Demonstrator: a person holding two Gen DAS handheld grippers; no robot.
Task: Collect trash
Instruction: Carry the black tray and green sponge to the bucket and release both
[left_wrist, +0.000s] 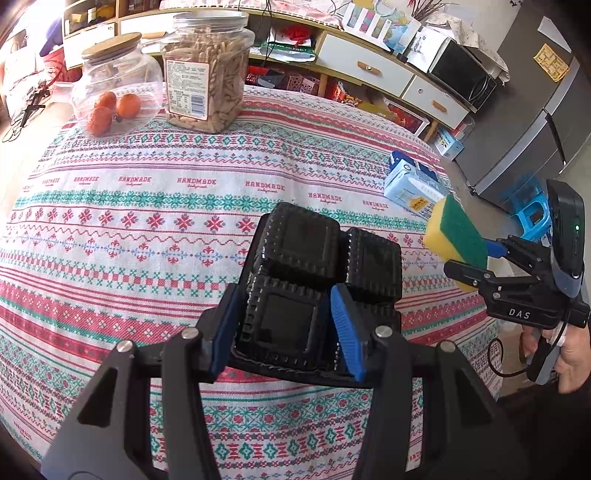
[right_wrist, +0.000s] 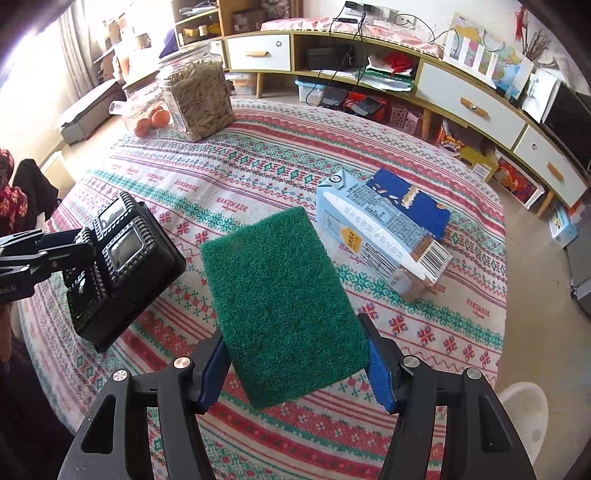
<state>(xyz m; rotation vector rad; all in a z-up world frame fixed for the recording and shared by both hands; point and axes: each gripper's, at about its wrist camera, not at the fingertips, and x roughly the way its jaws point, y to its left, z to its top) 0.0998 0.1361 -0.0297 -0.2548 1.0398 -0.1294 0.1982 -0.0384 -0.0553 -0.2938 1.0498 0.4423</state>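
My left gripper (left_wrist: 286, 325) is shut on a black plastic cookie tray (left_wrist: 317, 258) with square ridged cells, held above the patterned tablecloth; the tray also shows at the left of the right wrist view (right_wrist: 118, 266). My right gripper (right_wrist: 295, 365) is shut on a yellow sponge with a green scouring pad (right_wrist: 280, 291), held over the table; the sponge shows at the right of the left wrist view (left_wrist: 456, 236). A crushed light-blue milk carton (right_wrist: 380, 236) lies on the table near its right edge, and also shows in the left wrist view (left_wrist: 413, 184).
A tall clear jar of seeds (left_wrist: 207, 70) and a round glass jar with oranges (left_wrist: 114, 88) stand at the table's far left. A low cabinet with drawers (right_wrist: 472, 96) runs behind the table. A blue stool (left_wrist: 532, 214) and a grey fridge (left_wrist: 535, 110) stand to the right.
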